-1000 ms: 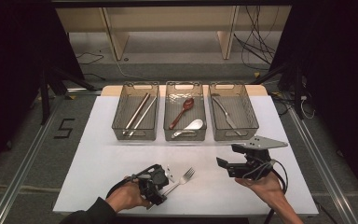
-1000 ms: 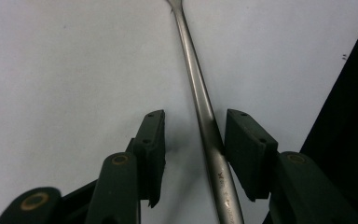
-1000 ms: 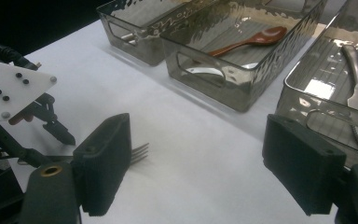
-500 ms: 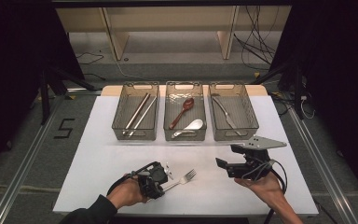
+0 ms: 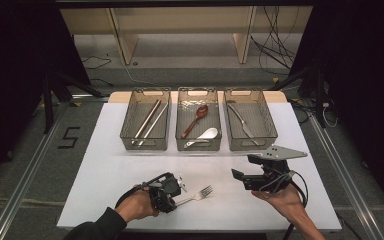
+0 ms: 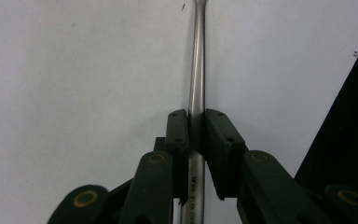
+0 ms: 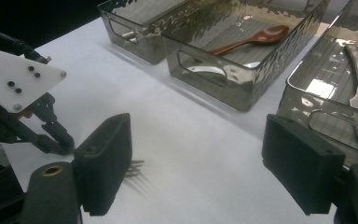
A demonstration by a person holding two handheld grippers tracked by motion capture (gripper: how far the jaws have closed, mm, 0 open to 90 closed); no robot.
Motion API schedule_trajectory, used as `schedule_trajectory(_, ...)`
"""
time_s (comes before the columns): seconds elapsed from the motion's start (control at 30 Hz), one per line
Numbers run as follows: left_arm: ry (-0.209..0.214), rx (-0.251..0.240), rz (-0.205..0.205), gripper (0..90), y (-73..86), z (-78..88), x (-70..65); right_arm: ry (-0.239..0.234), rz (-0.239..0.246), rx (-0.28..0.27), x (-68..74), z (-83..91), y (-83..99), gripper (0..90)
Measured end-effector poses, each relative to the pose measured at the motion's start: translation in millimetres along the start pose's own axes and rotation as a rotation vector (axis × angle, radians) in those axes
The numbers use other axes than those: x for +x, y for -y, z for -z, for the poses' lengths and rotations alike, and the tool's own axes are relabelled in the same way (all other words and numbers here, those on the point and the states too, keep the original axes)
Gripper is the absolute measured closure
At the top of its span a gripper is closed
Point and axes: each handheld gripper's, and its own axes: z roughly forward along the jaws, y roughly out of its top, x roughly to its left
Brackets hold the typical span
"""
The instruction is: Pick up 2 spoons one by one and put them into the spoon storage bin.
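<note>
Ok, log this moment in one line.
left gripper: just closed on fork handle | fork: flat on table | right gripper: open, empty, above table | three bins behind

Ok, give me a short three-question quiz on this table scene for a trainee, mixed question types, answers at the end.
1. True or false: the left tool is closed on the handle of the fork.
2. Multiple choice: which bin holds the two spoons? A the left bin, B the middle bin, C the right bin.
3. Short answer: is anything between the jaws of the right tool?

Key:
1. True; the left gripper view shows both pads pressing the handle.
2. B; the brown spoon and the white spoon lie there.
3. No, the jaws stand open above the table.
</note>
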Motion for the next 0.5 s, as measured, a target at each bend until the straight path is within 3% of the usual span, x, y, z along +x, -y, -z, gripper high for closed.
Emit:
schedule_trajectory(0.27, -0.013, 0.020, 0.021, 74.4, -4.4, -1.0, -2.3, 0.000, 0.000, 0.003, 0.0, -0.8, 0.0, 25.3)
schedule_trajectory(0.5, -0.037, 0.065, -0.010, 77.6, -10.2, -1.1, -4.9, 0.002, 0.001, 0.009, 0.1, -1.6, -0.2, 25.6)
